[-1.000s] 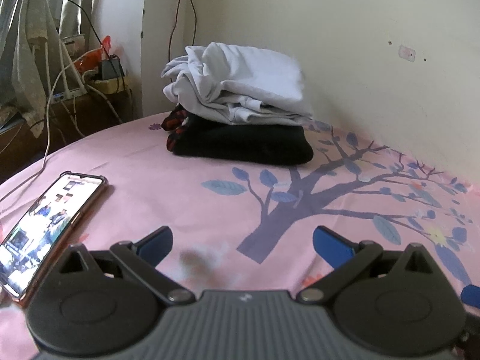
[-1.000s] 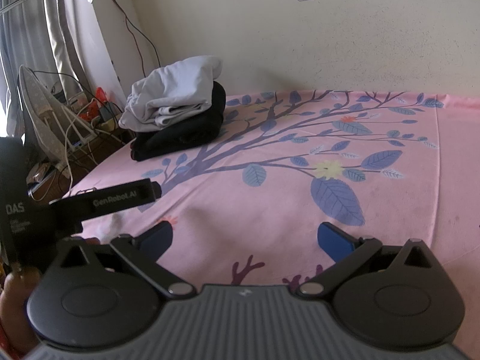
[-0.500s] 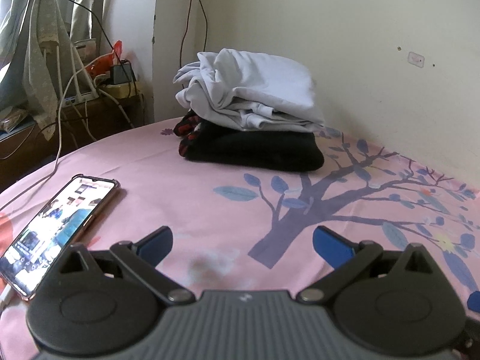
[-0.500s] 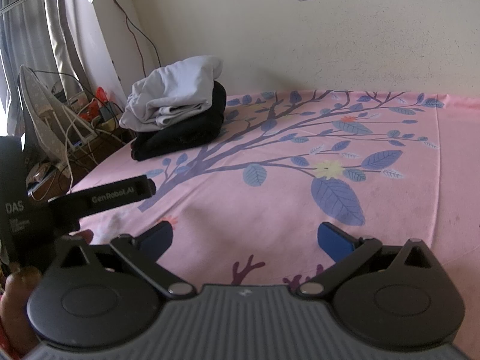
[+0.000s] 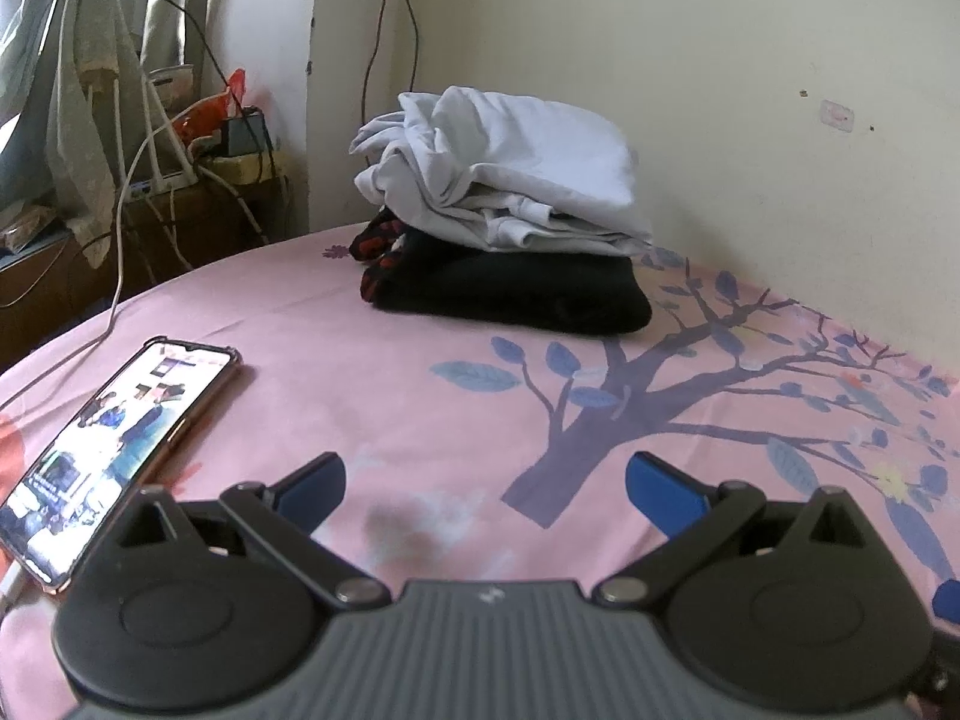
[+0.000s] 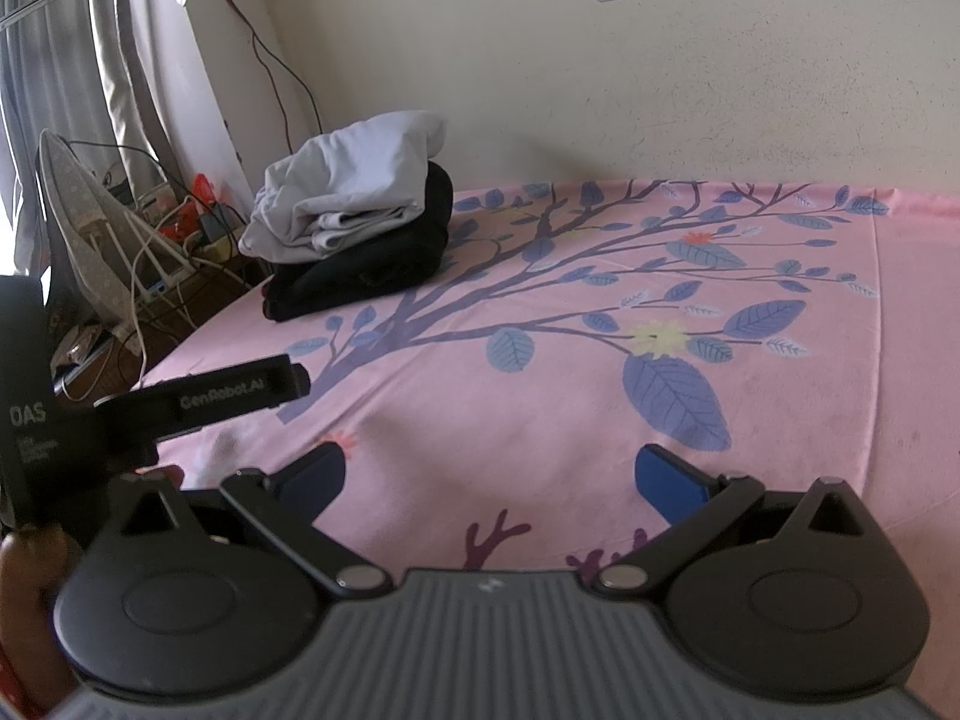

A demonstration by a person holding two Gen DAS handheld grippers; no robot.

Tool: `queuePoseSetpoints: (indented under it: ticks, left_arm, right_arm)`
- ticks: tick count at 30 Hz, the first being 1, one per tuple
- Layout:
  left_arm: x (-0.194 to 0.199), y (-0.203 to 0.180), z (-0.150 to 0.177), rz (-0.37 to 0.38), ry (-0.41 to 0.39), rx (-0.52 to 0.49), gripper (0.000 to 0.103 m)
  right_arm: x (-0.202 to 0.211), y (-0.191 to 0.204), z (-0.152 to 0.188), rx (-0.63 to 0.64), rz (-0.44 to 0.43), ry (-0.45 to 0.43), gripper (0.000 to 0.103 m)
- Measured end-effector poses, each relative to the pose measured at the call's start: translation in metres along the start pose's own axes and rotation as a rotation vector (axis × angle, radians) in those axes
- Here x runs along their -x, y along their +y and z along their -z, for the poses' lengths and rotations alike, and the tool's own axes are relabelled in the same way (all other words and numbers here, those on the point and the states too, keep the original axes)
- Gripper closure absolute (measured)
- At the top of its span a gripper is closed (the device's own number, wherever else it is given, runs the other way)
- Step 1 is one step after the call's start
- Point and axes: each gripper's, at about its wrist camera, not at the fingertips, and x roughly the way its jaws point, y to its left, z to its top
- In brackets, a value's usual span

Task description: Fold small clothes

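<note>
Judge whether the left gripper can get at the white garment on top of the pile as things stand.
Probably yes: the left gripper is open, and only bare pink sheet lies between it and the white garment; the phone lies off to the side.

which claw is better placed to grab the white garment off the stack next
Left, probably. The left claw is open and faces the white garment head-on; from the right claw, also open, it sits far off leftward.

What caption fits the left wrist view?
Open left tongs face folded white garment stacked on black garment; phone lies alongside.
</note>
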Motion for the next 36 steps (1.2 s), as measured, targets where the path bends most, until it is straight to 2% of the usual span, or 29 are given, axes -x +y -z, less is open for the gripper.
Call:
queuePoseSetpoints:
  ticks: [15,36]
  left_arm:
    - [0.0069,-0.0042,0.0005,-0.038,-0.057,-0.017,0.000]
    - [0.0091,-0.0088,0.0013,-0.077,-0.070,-0.049,0.000]
  right_arm:
    - [0.0002,0.0002,-0.0001,-0.001,0.000,0.000,0.006]
    - [0.0007,0.0017,-0.0001,-0.001,0.002,0.001,0.006]
